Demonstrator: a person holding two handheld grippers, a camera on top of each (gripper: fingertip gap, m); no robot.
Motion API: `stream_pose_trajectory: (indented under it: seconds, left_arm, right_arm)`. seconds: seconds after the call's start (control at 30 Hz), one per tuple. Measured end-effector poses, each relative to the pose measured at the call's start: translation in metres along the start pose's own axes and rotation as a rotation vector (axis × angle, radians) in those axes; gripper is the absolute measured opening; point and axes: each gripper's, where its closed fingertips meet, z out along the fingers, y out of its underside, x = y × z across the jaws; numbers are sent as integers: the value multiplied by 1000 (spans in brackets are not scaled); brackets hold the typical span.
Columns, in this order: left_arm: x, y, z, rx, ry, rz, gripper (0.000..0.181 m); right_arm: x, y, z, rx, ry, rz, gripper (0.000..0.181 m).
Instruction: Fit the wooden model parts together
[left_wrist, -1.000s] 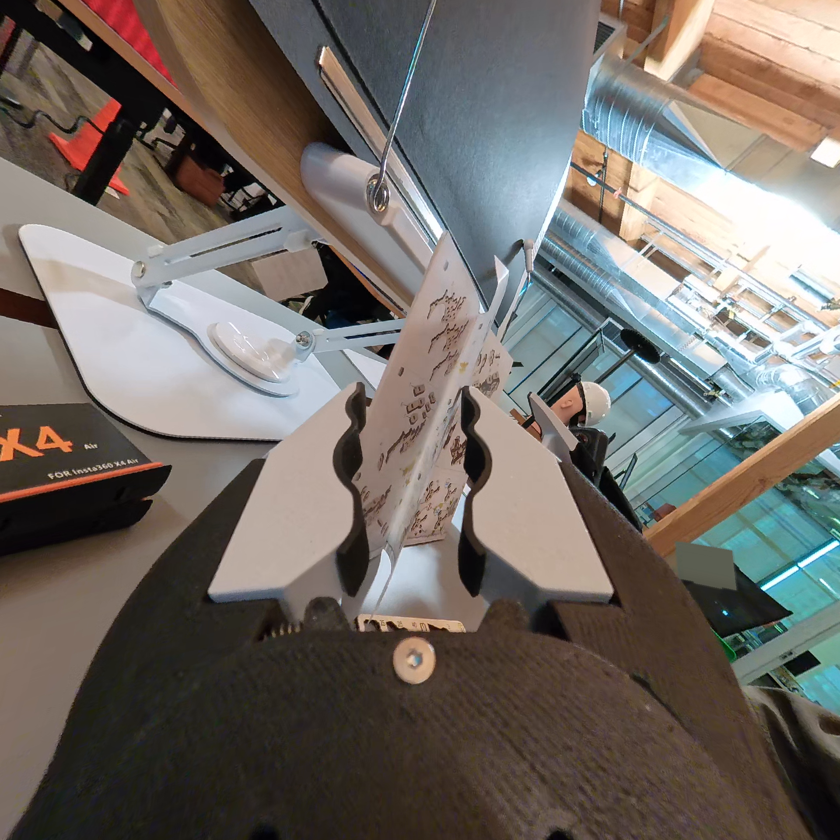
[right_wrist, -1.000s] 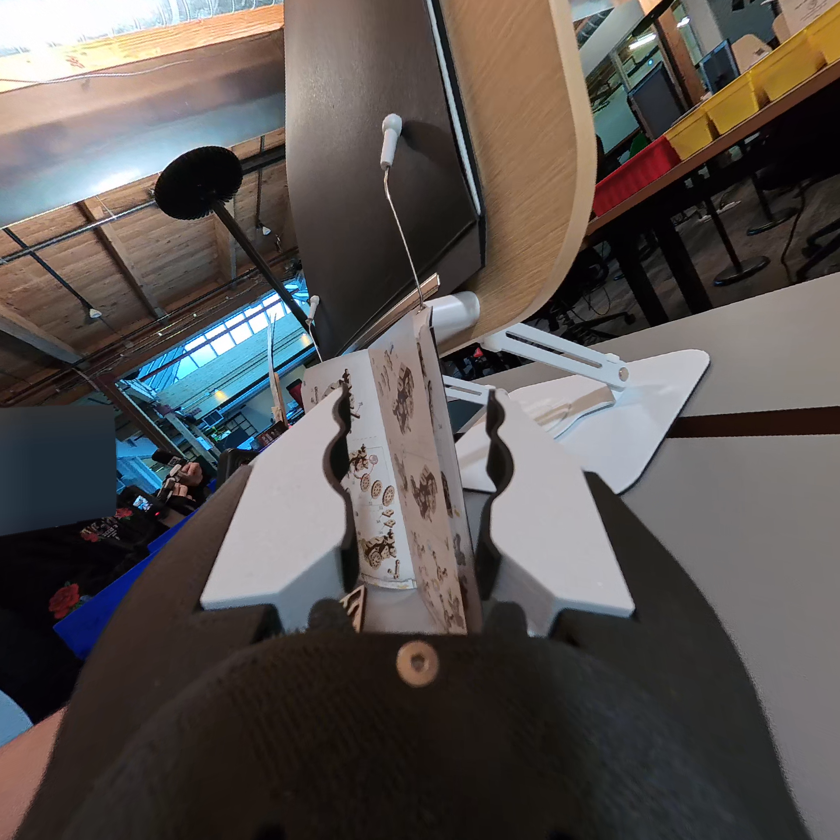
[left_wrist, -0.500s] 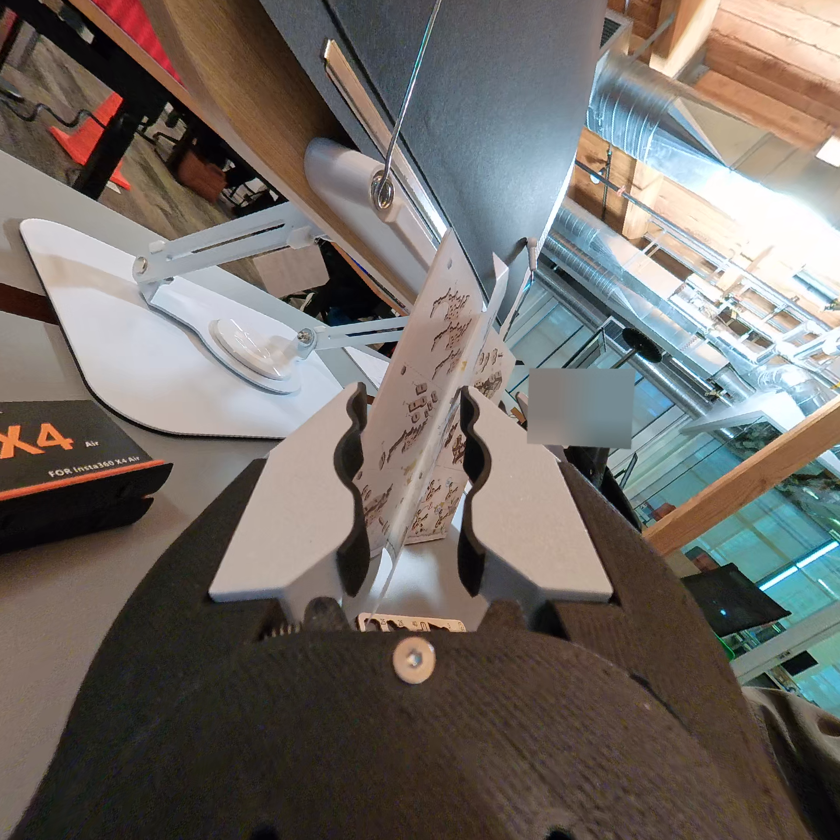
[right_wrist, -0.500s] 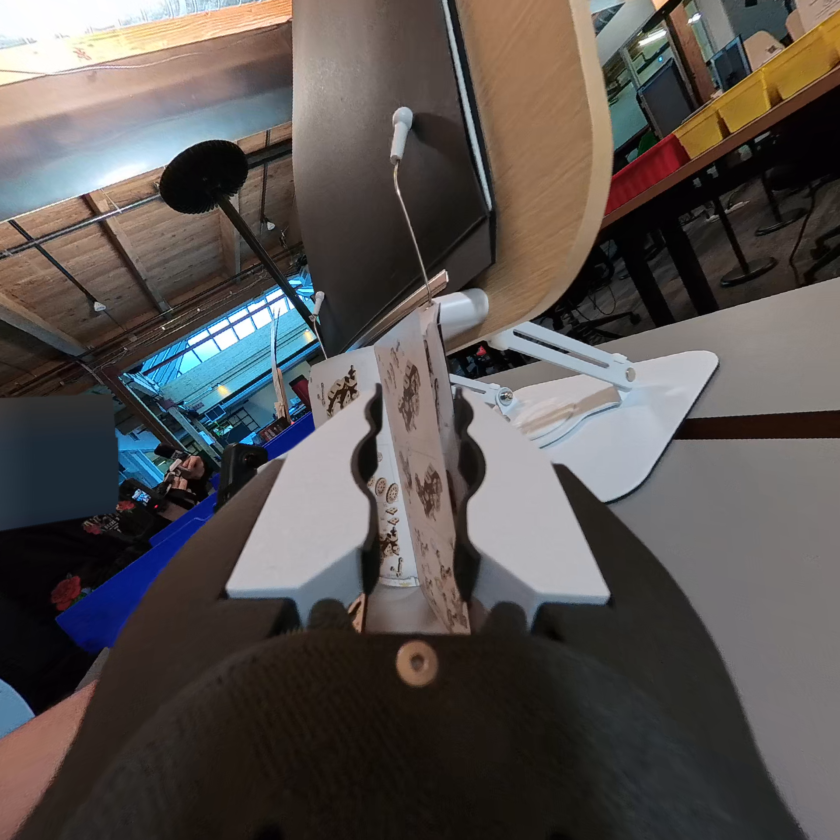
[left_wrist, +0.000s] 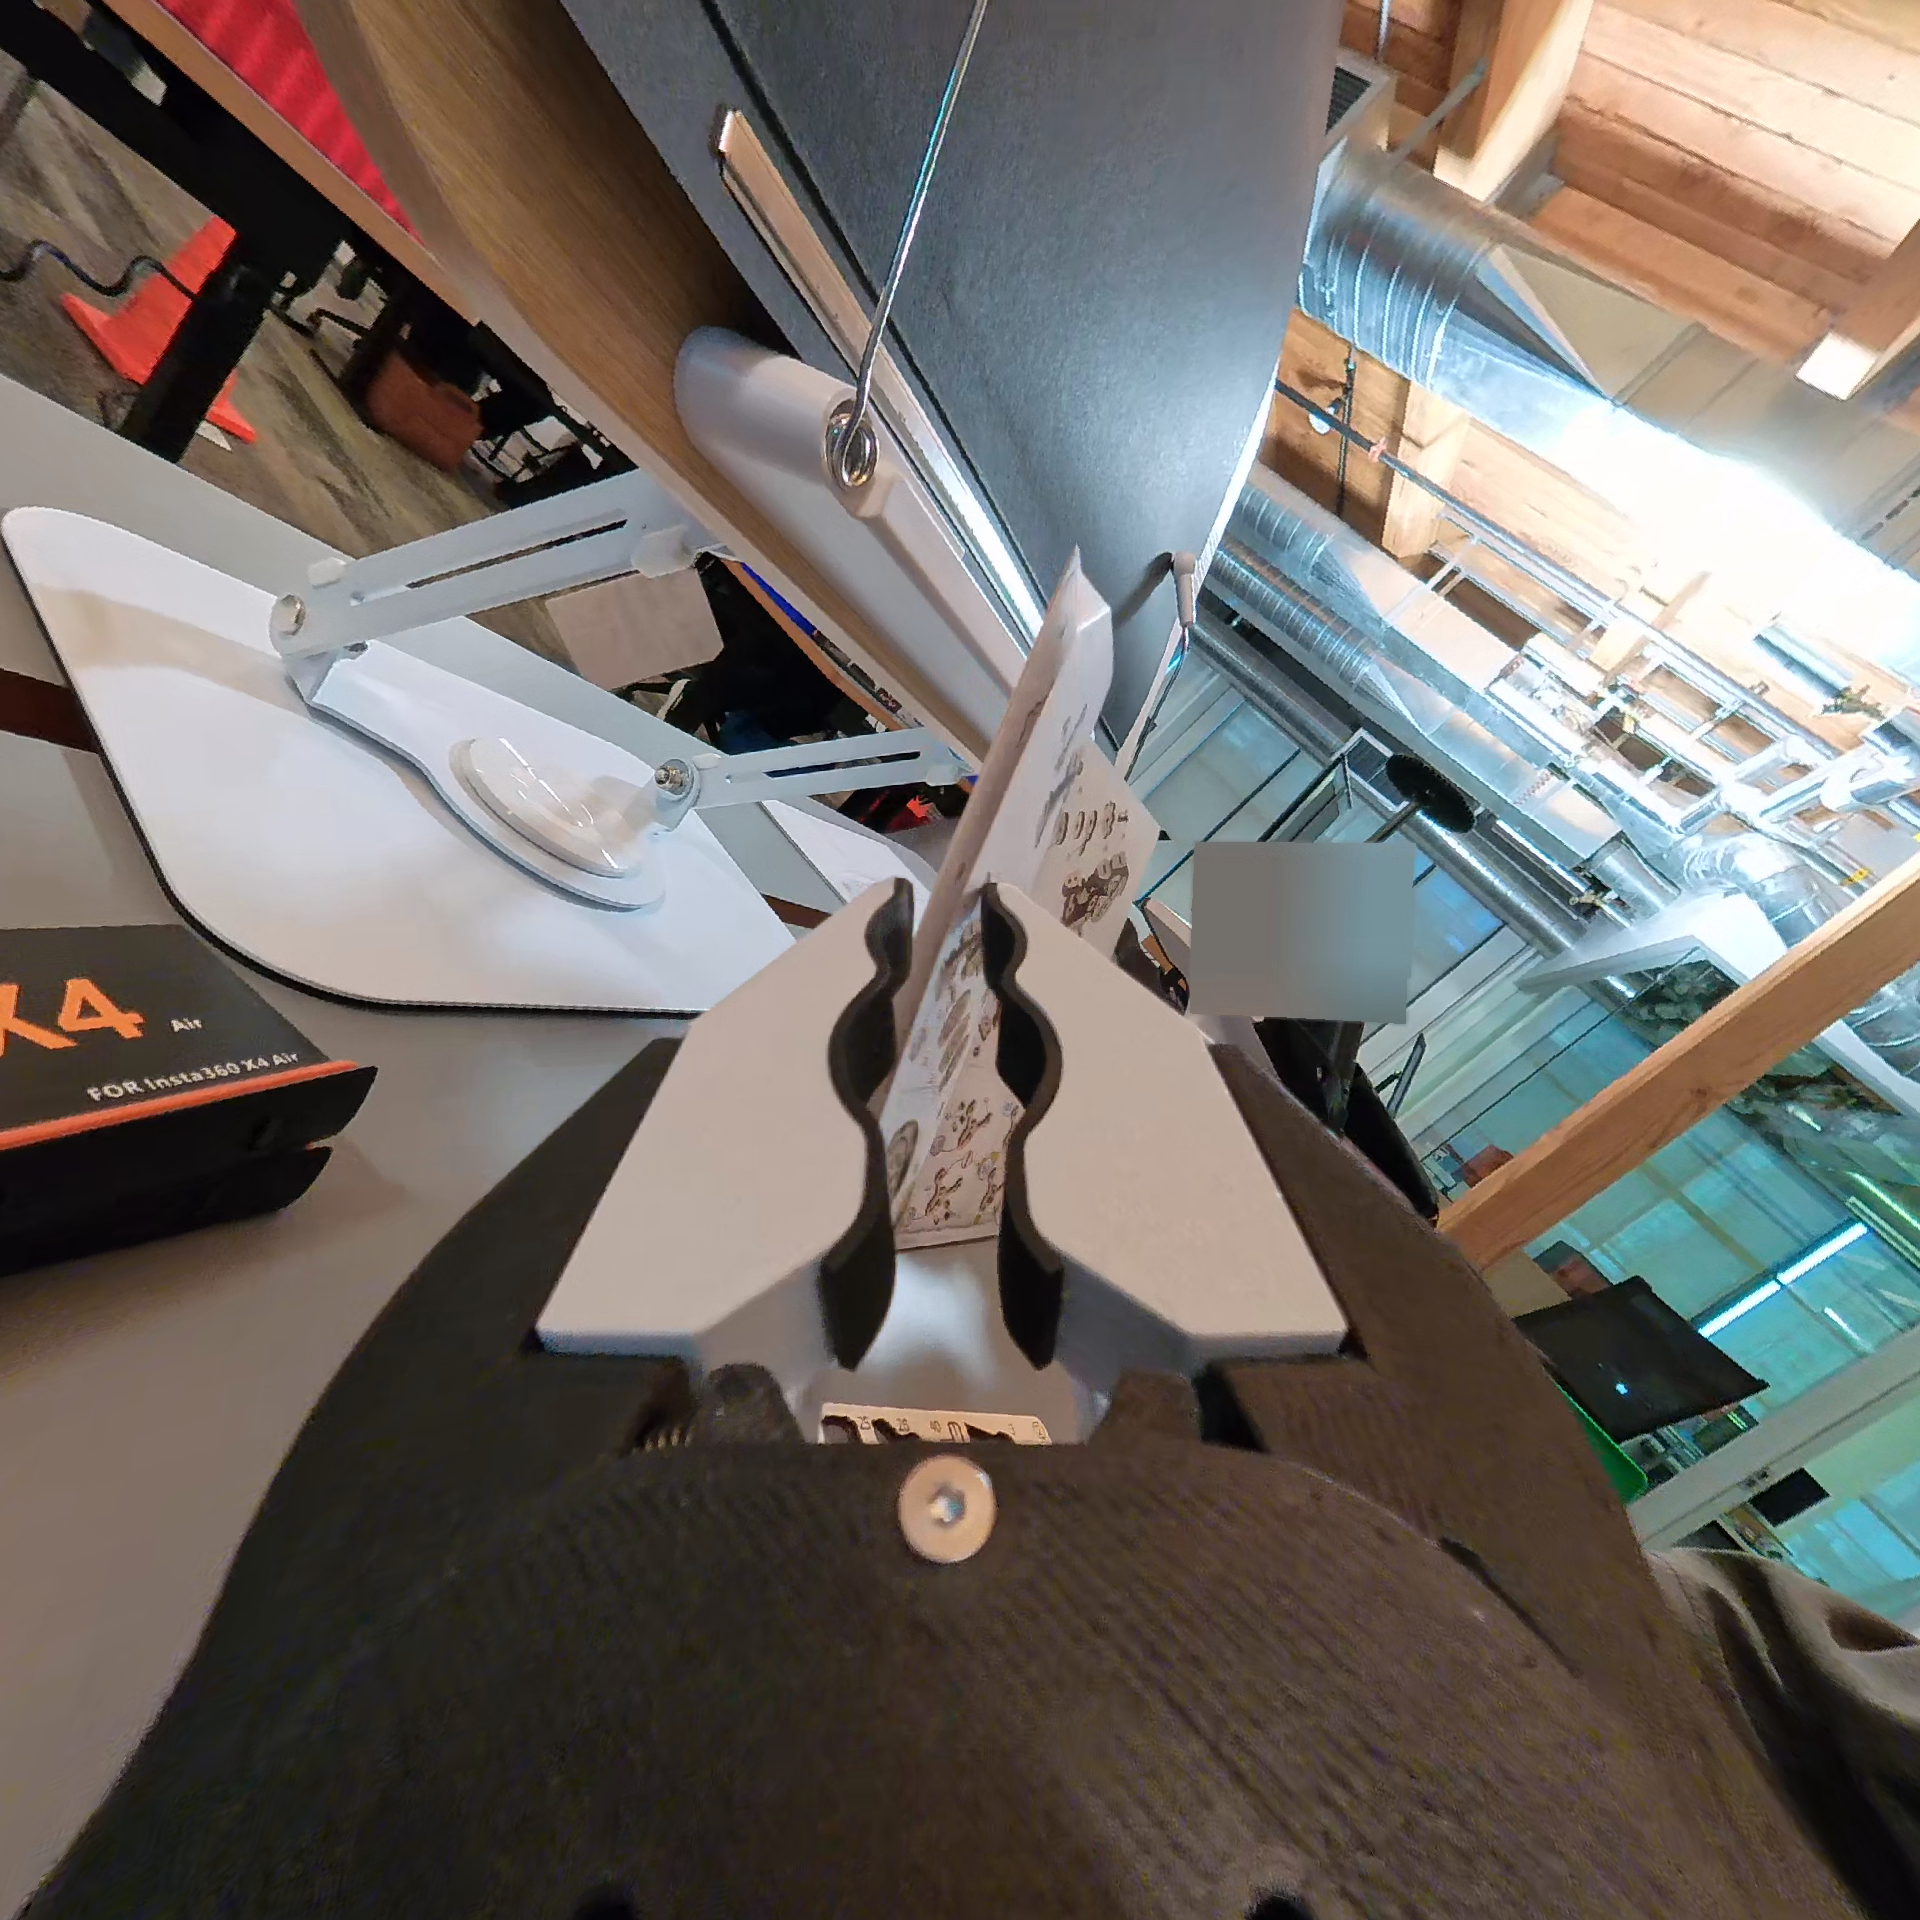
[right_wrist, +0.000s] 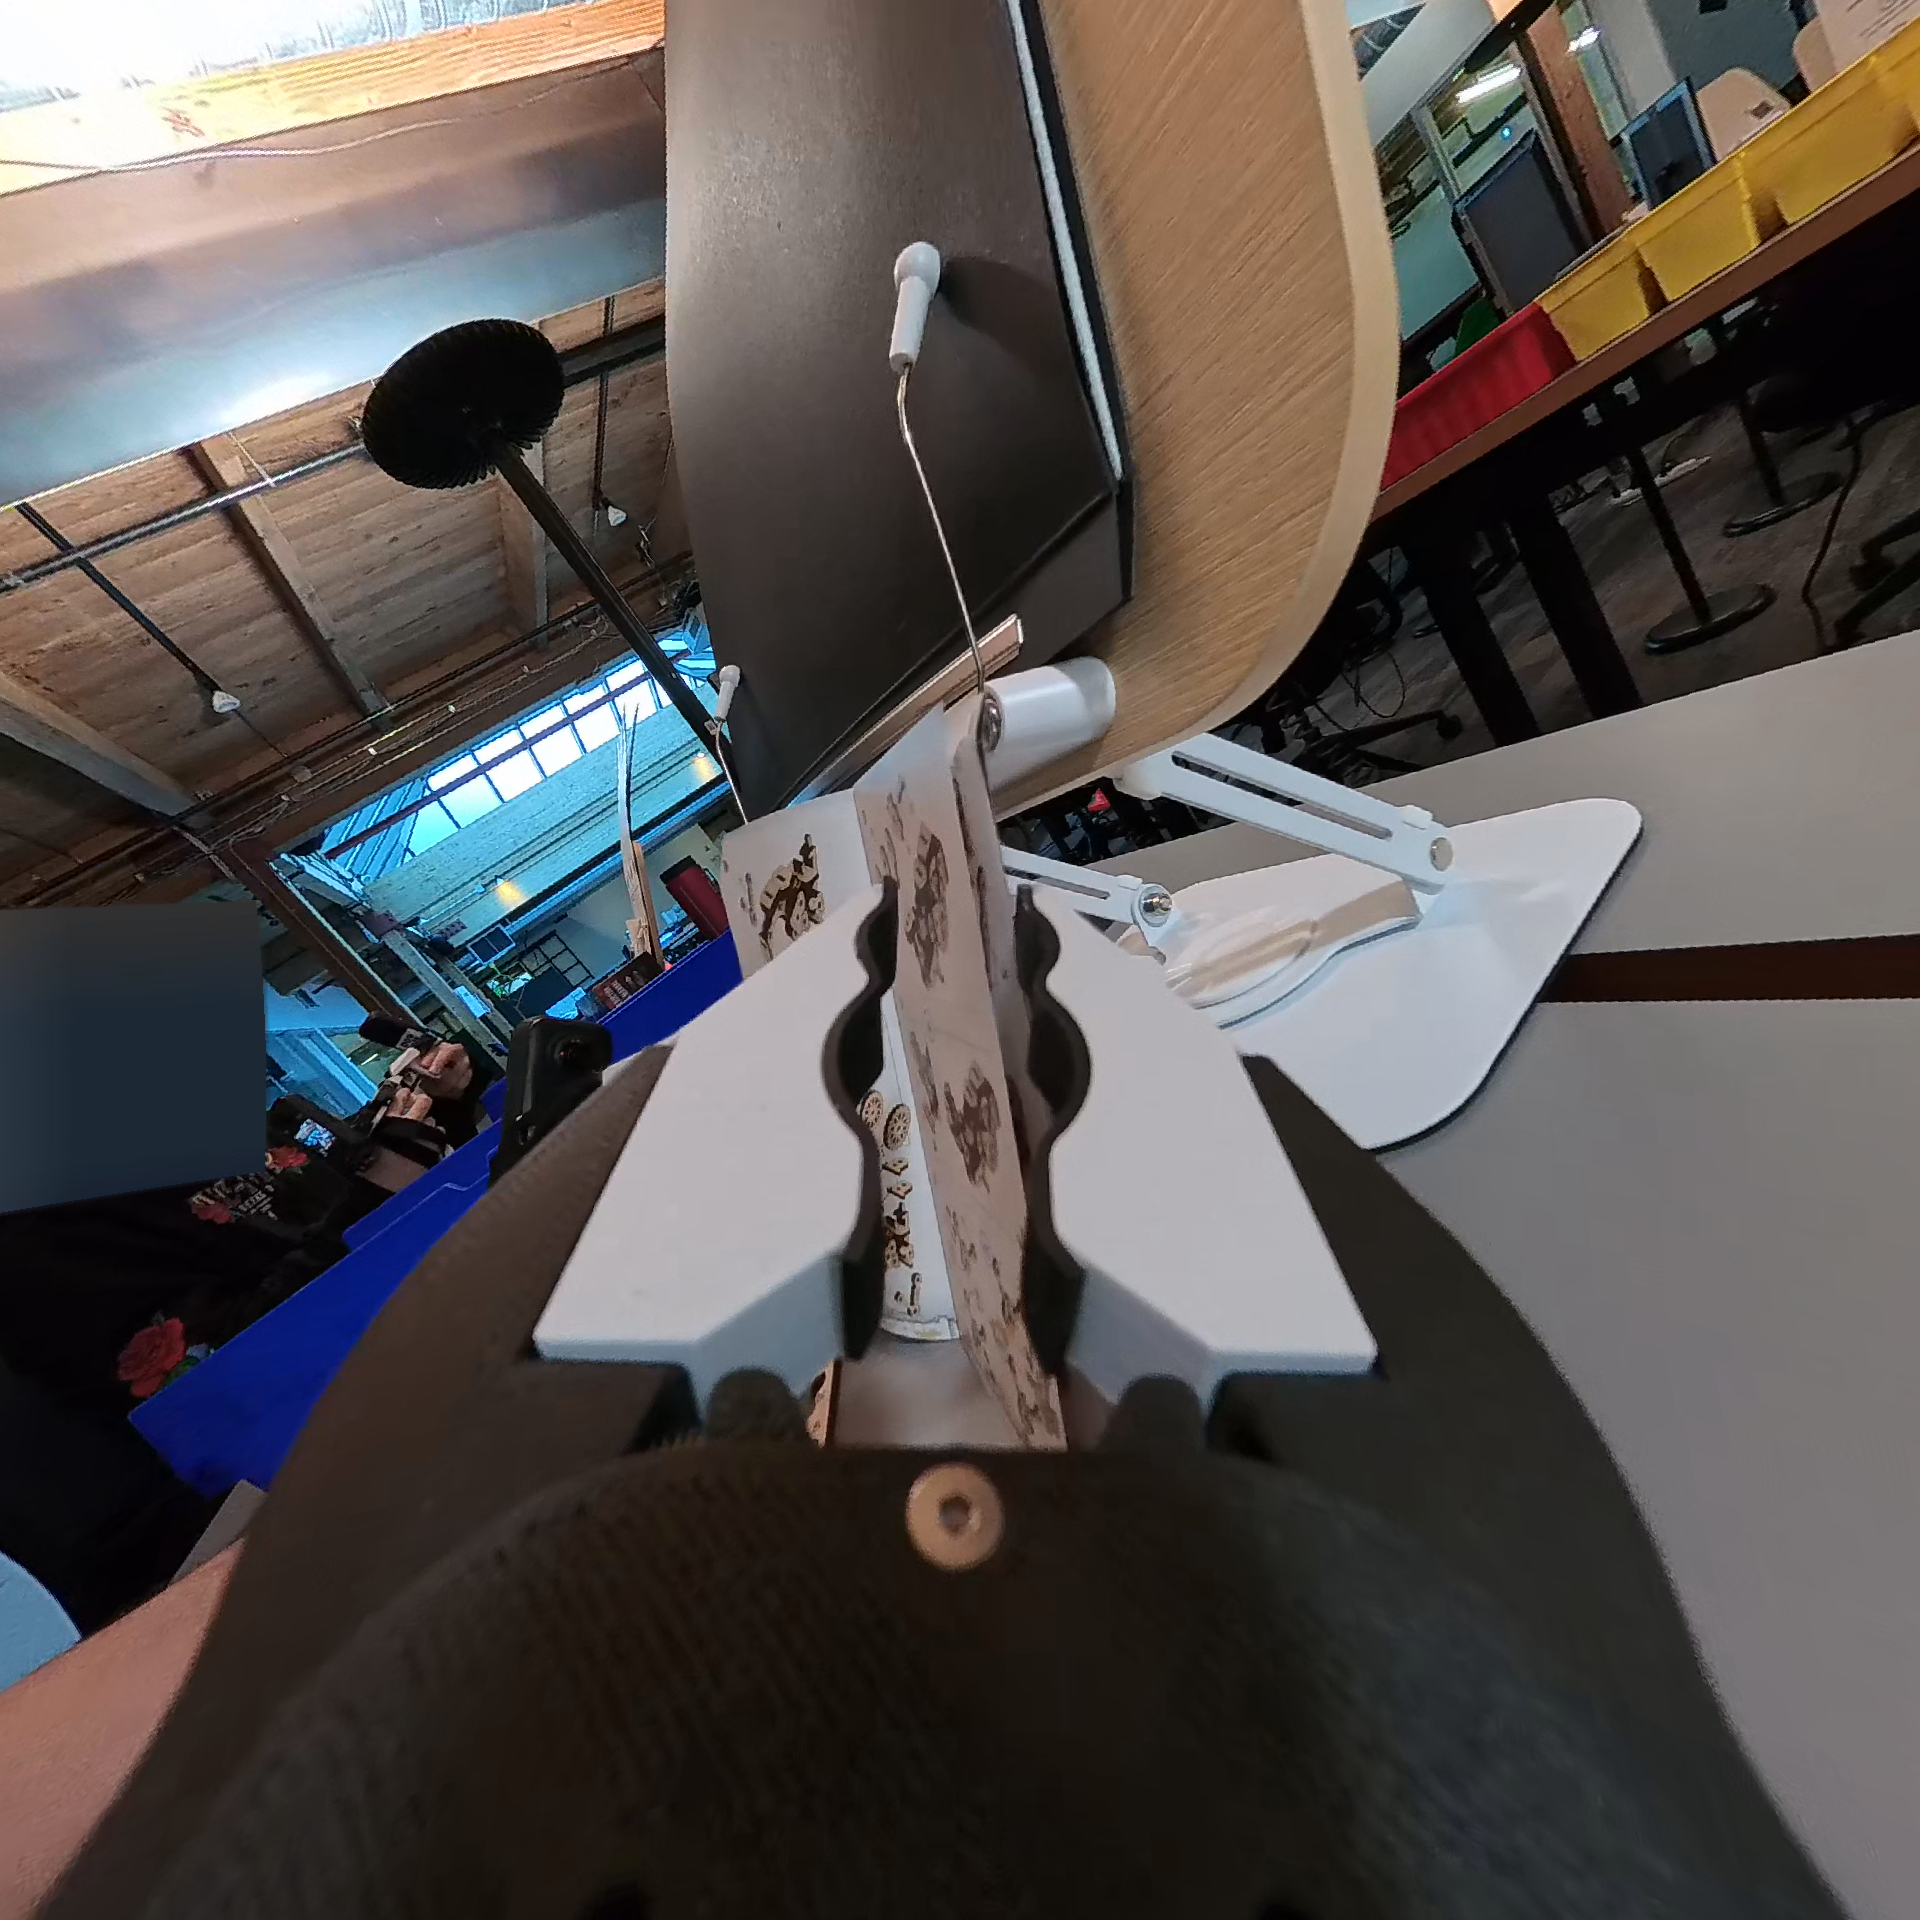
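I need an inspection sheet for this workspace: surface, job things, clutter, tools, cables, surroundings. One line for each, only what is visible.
Surface: grey table with a dark stripe; a white stand base lies on it.
Job things: folded printed sheet, standing between the fingers of both tools; no loose wooden parts seen.
Clutter: black box on the table, left side.
Tools: left tool shut on the sheet; right tool shut on the sheet.
Cables: nothing seen on the table; some on the floor behind.
Surroundings: wood-edged board on the stand, yellow bins, ducts, a person far back.
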Motion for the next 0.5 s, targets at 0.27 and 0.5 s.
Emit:
stream_pose_trajectory:
  seconds: [0.27,0.5]
  left_arm:
    - [3,0,-1,2,17,13,0]
    - [8,-2,-2,24,17,61,0]
  right_arm:
    - [1,1,1,-7,2,9,4]
    - [2,3,2,-20,15,2,0]
